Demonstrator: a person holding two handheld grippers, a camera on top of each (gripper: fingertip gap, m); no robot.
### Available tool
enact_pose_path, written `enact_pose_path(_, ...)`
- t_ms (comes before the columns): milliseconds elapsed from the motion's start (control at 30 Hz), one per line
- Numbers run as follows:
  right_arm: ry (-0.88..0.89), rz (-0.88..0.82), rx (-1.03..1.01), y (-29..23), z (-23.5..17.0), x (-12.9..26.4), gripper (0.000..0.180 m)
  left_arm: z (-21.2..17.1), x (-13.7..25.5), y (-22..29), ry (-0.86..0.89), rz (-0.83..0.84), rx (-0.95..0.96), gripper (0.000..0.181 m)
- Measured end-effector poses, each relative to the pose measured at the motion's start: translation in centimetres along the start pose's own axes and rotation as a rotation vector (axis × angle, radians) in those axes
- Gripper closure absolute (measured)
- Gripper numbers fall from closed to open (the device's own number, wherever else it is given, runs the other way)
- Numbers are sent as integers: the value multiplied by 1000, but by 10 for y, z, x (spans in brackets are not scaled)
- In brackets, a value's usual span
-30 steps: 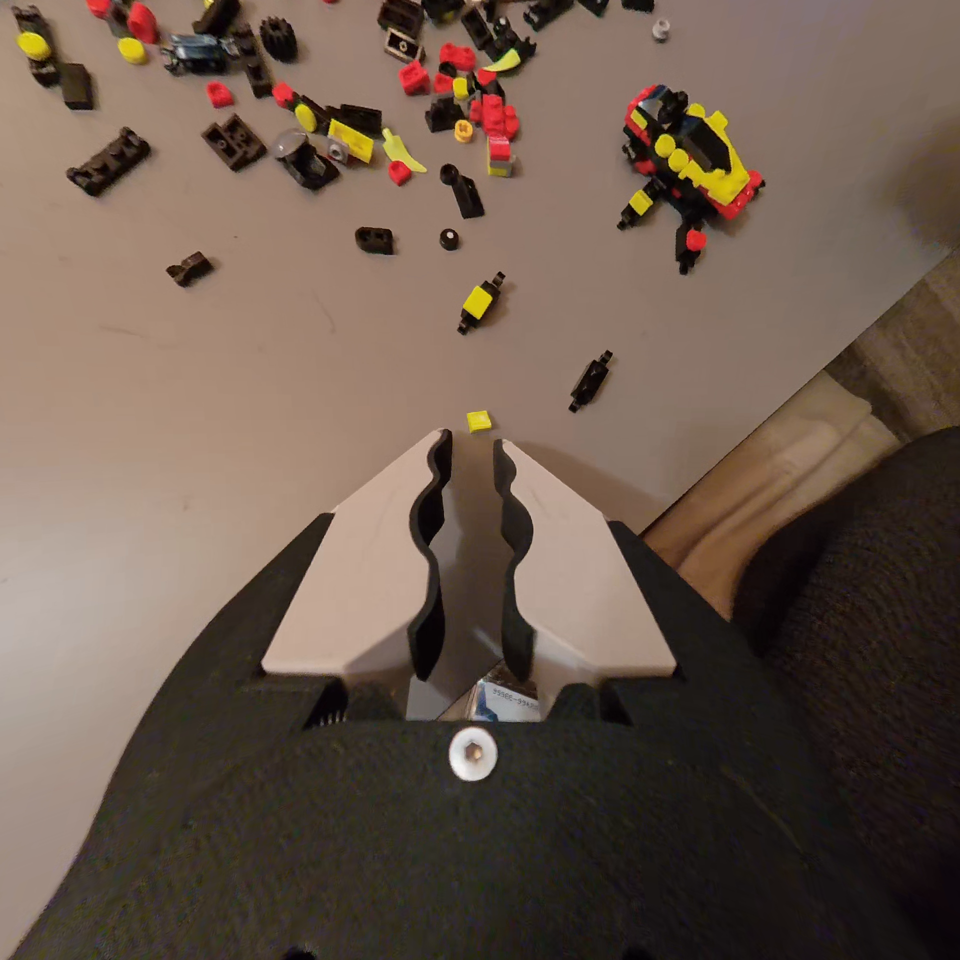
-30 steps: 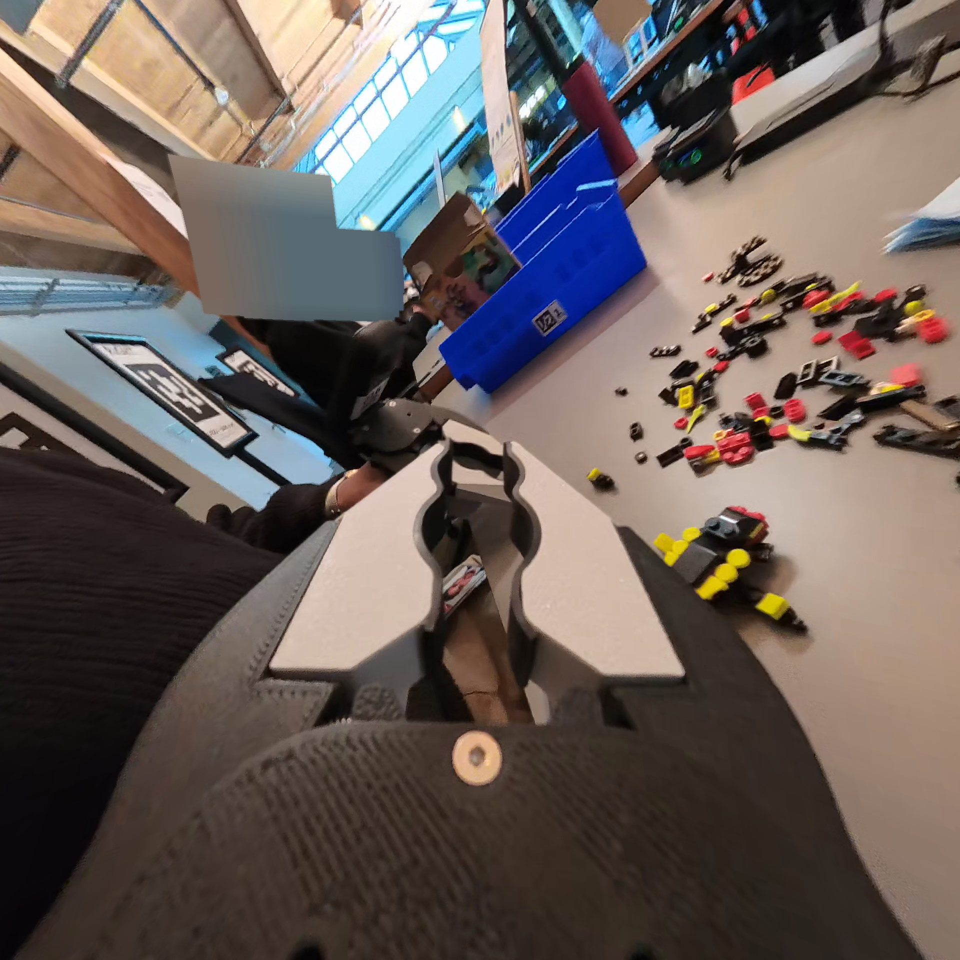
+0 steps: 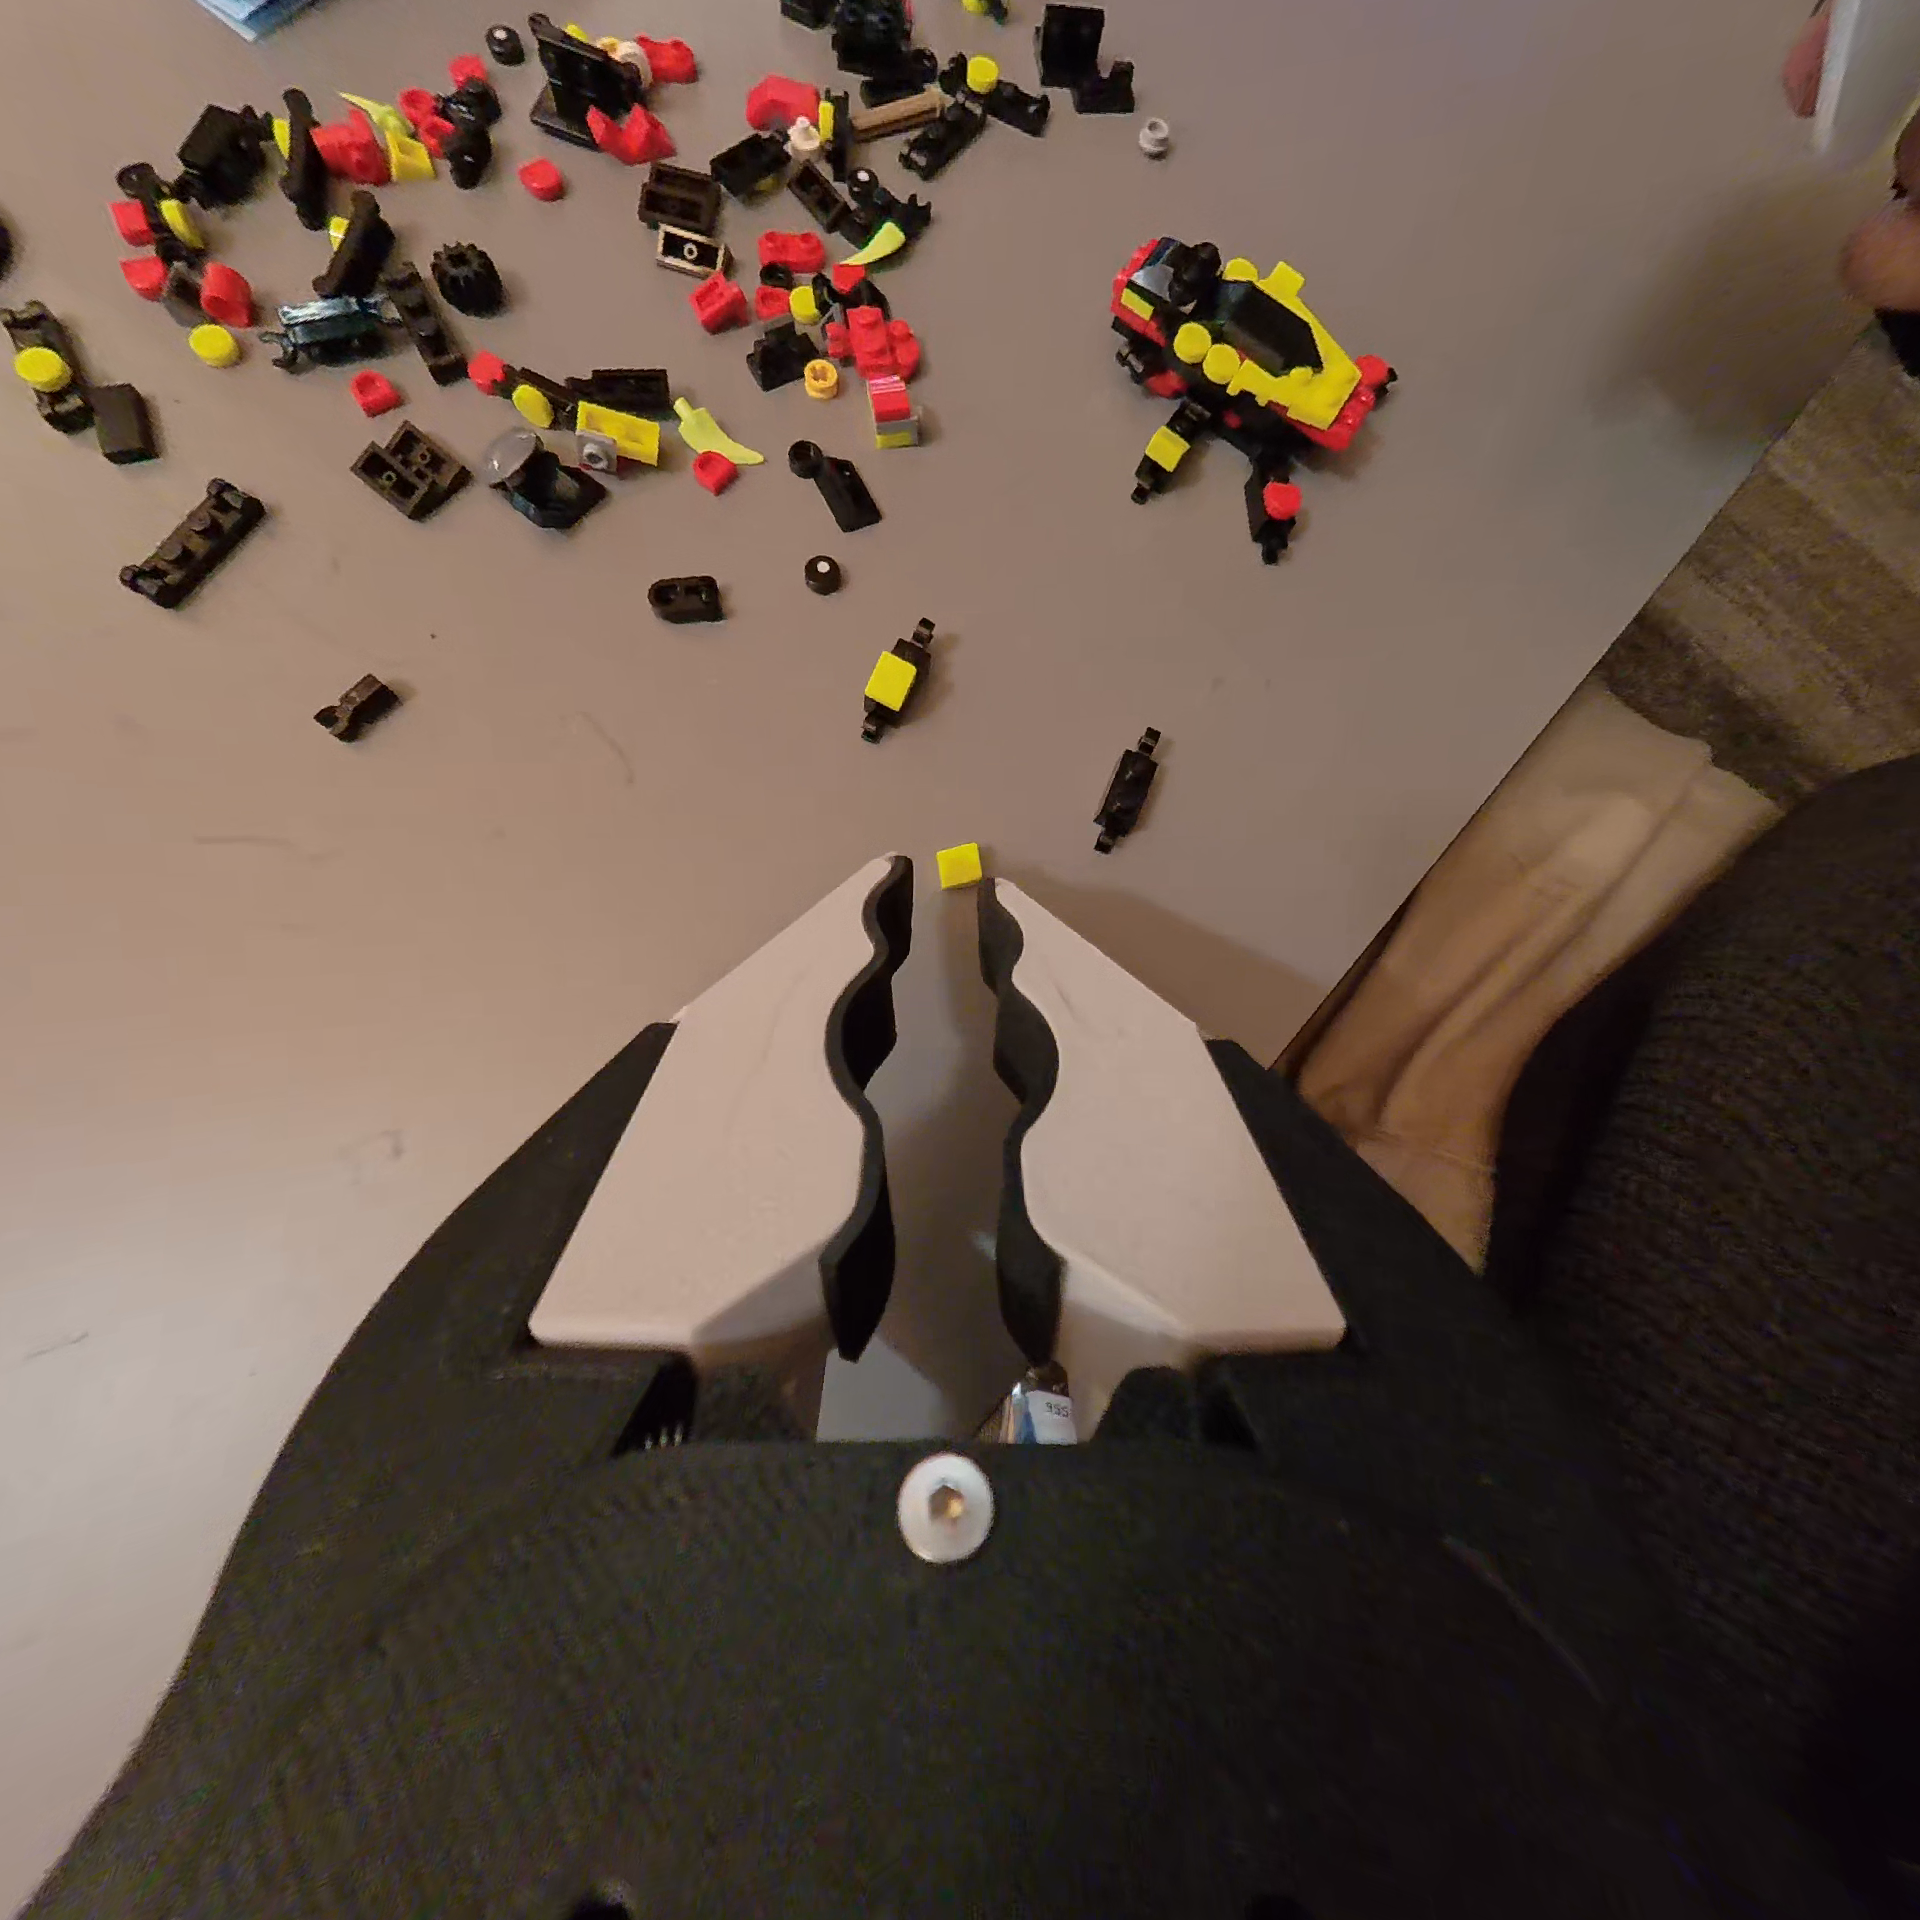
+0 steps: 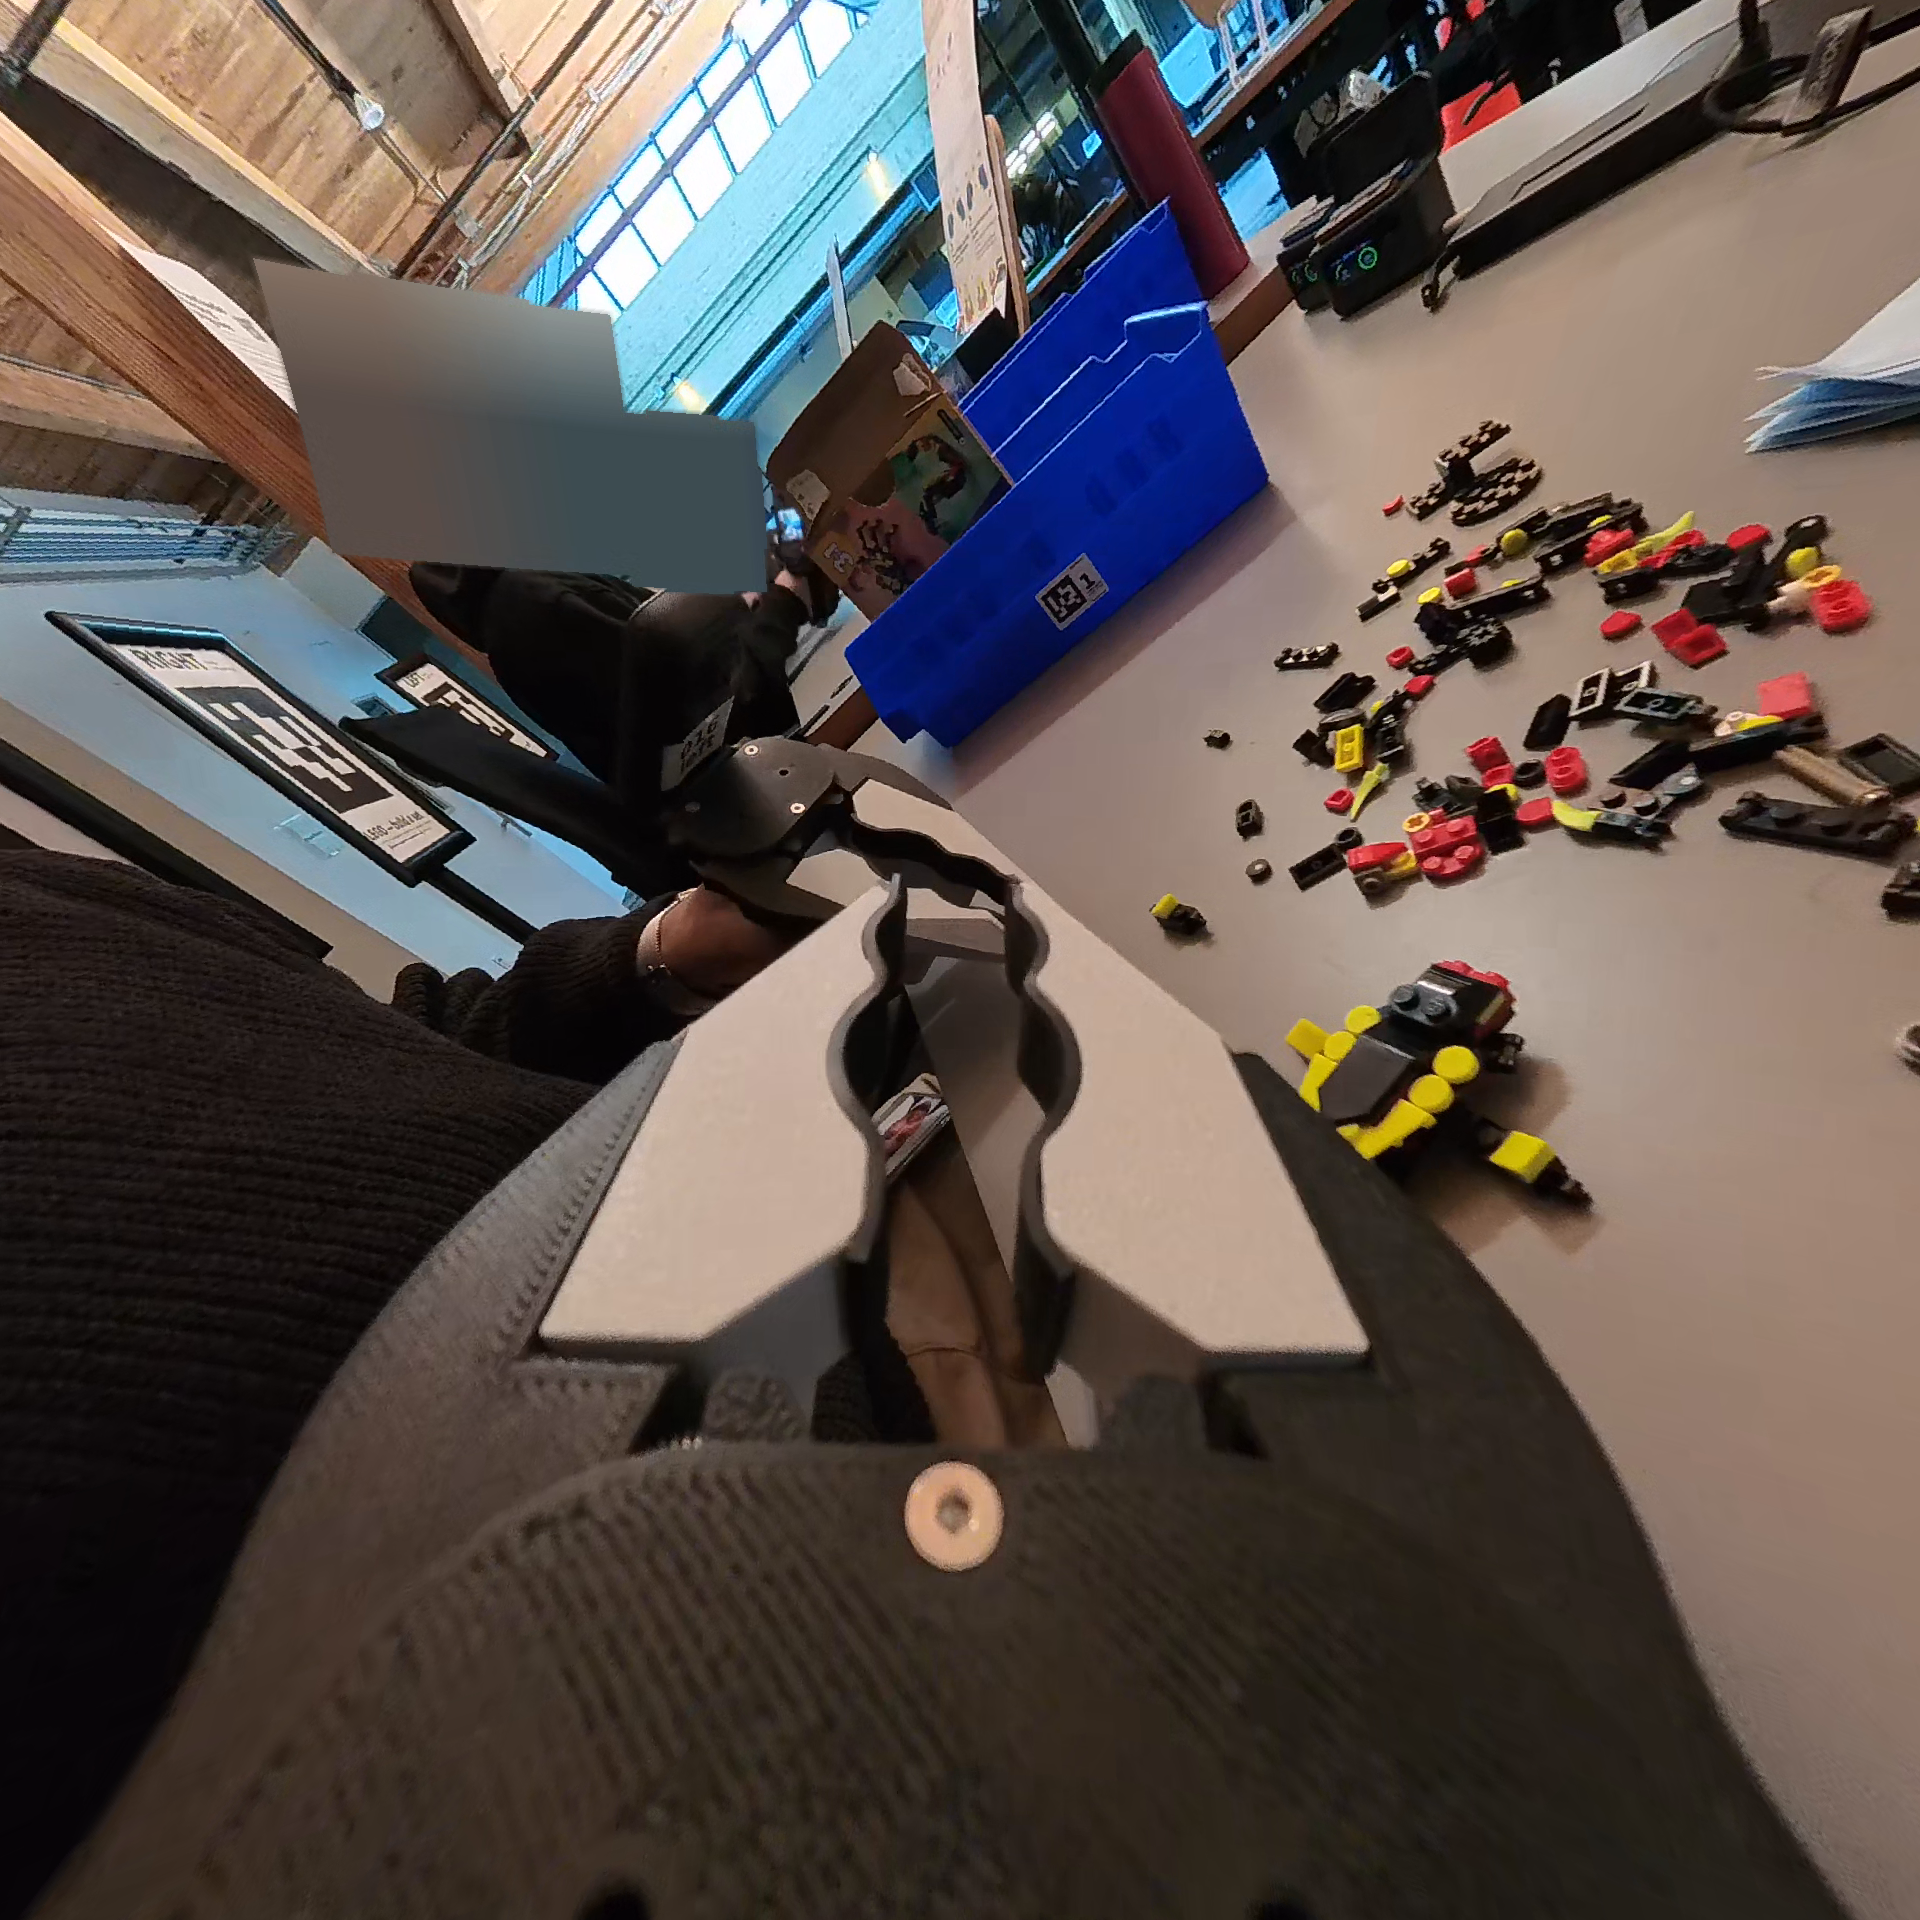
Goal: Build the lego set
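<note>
My left gripper [image 3: 943,881] hovers low over the grey table [image 3: 312,1039], jaws a narrow gap apart and empty. A small yellow tile [image 3: 958,865] lies on the table right at its tips. Beyond it lie a black-and-yellow piece [image 3: 896,681] and a black clip piece [image 3: 1127,784]. The partly built red, black and yellow model [image 3: 1247,353] stands at the right; it also shows in the right wrist view [image 4: 1403,1081]. My right gripper [image 4: 954,888] is open and empty, held off the table's near edge, left of the model. Loose pieces [image 3: 623,260] are scattered farther back.
The table edge [image 3: 1455,862] runs diagonally at the right, with a person's tan trousers and dark sleeve beside it. A blue bin [image 4: 1070,540], a cardboard box [image 4: 883,468], a booklet [image 4: 1849,395] and black electronics [image 4: 1361,239] stand at the far side. Tip to tip, the grippers are about 15 centimeters apart. To the black clip piece [image 3: 1127,784]: left tips about 4 centimeters, right tips about 15 centimeters.
My left gripper has crept towards the yellow tile and swung slightly right, and its jaws have narrowed a little. The right gripper has barely moved.
</note>
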State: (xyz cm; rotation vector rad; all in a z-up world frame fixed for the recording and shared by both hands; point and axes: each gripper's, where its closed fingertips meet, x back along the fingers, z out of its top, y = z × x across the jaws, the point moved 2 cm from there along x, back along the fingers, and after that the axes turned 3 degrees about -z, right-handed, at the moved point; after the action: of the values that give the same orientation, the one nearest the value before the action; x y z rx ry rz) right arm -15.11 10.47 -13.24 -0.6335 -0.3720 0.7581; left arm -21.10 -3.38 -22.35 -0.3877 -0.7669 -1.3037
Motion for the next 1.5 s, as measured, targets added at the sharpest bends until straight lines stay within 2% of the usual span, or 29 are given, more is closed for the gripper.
enact_pose_path(200, -16, -19, 27, 1, -2, -2, 166, 1, 1, -6, 12, 25, 0, 169)
enact_pose_path(400, -52, -98, 130, 9, -7, -1, 171, 19, 9, -35, 132, 128, -1, 166)
enact_pose_path(467, -90, -118, 178, 13, -12, -1, 171, 32, 16, -47, 219, 159, -5, 169)
enact_pose_path(533, -126, -184, 245, 24, -14, 4, 175, 58, 38, -57, 411, 214, -14, 178)
enact_pose_path(600, -91, -285, 304, 42, -5, 16, 177, 78, 56, -68, 564, 288, -46, 178)
enact_pose_path(700, 26, -308, 277, 53, 14, 38, 175, 95, 56, -90, 589, 375, -73, 177)
enact_pose_path(800, 92, -318, 316, 59, 40, 51, 175, 118, 52, -88, 656, 296, -17, 177)
enact_pose_path(900, 41, -343, 449, 68, 56, 48, 176, 145, 59, -75, 758, 170, 39, 174)
enact_pose_path(1000, 4, -264, 476, 59, 60, 35, 173, 151, 65, -69, 795, 125, 68, 168)
enact_pose_path(1167, 38, -138, 442, 30, 62, 22, 170, 138, 49, -60, 655, 105, 1, 165)
enact_pose_path(1267, 10, -126, 476, 21, 51, 20, 171, 128, 46, -33, 583, 37, -159, 180)
enact_pose_path(1433, -20, -73, 485, 5, 37, 13, 172, 99, 40, -17, 386, 153, -437, 181)
enact_pose_path(1500, -35, -60, 476, 5, 34, 11, 173, 78, 28, -9, 279, 96, -485, 181)
